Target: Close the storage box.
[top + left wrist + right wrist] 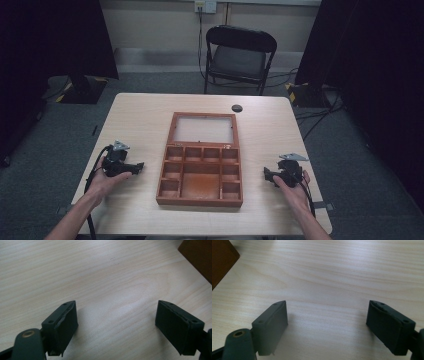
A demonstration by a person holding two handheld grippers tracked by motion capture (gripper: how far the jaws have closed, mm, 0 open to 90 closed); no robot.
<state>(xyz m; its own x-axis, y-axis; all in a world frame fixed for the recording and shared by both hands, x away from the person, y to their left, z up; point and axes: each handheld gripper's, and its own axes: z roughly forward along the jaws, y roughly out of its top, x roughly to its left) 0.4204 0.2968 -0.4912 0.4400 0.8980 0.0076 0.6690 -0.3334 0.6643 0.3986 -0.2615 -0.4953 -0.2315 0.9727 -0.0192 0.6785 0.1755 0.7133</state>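
I see a light wooden table (135, 115) standing on grey carpet (45, 150). A brown wooden box (200, 197) lies open at the table's middle, reaching close to the near edge; its tray is split into small compartments around a larger one, and its glass-panelled lid (204, 129) lies flat toward the far edge. A small dark round thing (237, 108) sits near the far edge, just beyond the lid's right corner; I cannot tell what it is. Beyond the far edge stands a black folding chair (239, 57) against a pale wall, with cables (320, 117) trailing on the floor to its right. Dark curtains (55, 35) hang at both sides.
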